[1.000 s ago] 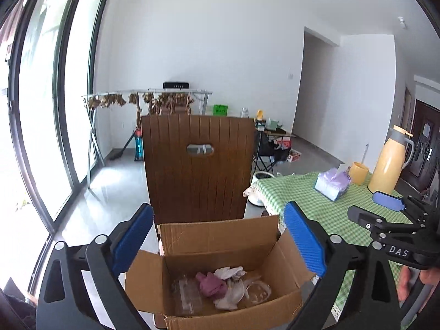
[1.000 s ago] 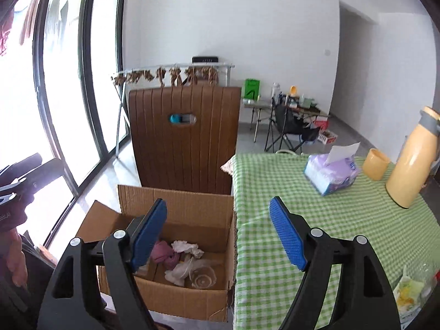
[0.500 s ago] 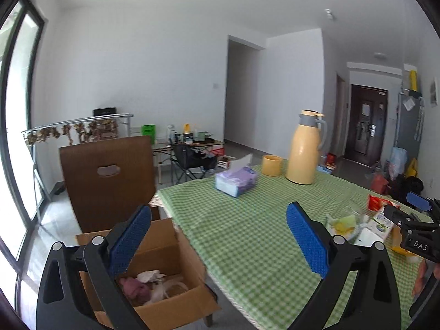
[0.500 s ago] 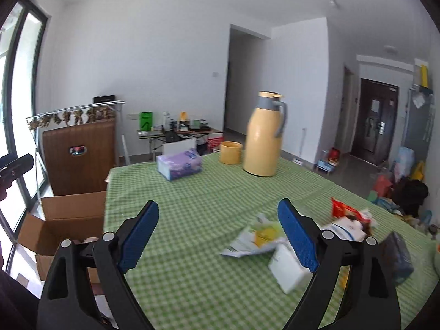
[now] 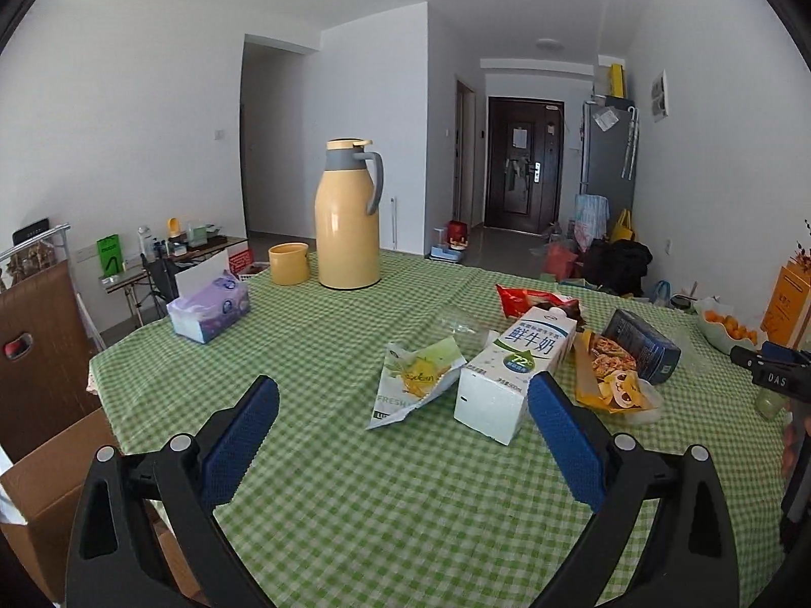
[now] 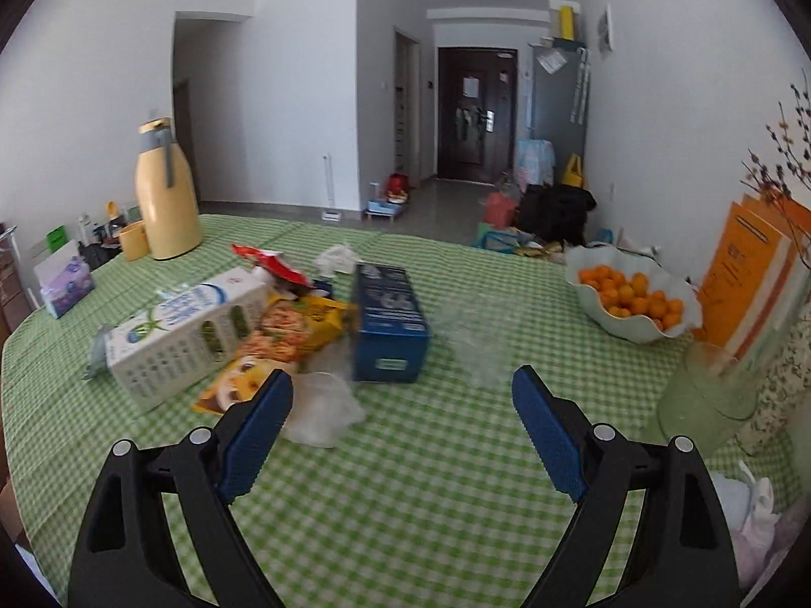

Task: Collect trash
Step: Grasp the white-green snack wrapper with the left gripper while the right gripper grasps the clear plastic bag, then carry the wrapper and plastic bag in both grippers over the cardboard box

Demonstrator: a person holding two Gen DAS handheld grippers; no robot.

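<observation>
Trash lies in a heap on the green checked tablecloth (image 5: pixel 324 481): a white milk carton (image 5: pixel 512 370) (image 6: pixel 187 329), a torn green-and-white wrapper (image 5: pixel 415 380), a yellow snack bag (image 5: pixel 608 375) (image 6: pixel 284 329), a dark blue box (image 5: pixel 641 344) (image 6: pixel 388 321), a red wrapper (image 5: pixel 527 301) (image 6: pixel 268 261) and clear plastic (image 6: pixel 324 408). My left gripper (image 5: pixel 403 435) is open and empty, just short of the carton and wrapper. My right gripper (image 6: pixel 400 423) is open and empty above the cloth, near the clear plastic and blue box. The cardboard box (image 5: pixel 45 506) shows at the lower left edge.
A yellow thermos (image 5: pixel 349 218), yellow cup (image 5: pixel 289 263) and tissue box (image 5: pixel 208 311) stand at the table's far left. A bowl of oranges (image 6: pixel 633 299), an orange box (image 6: pixel 750 273) and a glass vase (image 6: pixel 720 390) stand at the right. A brown chair (image 5: pixel 35 349) is beside the table.
Both grippers have swung right, away from the cardboard box and chair, and now face the trash heap on the table. Both stay open and empty.
</observation>
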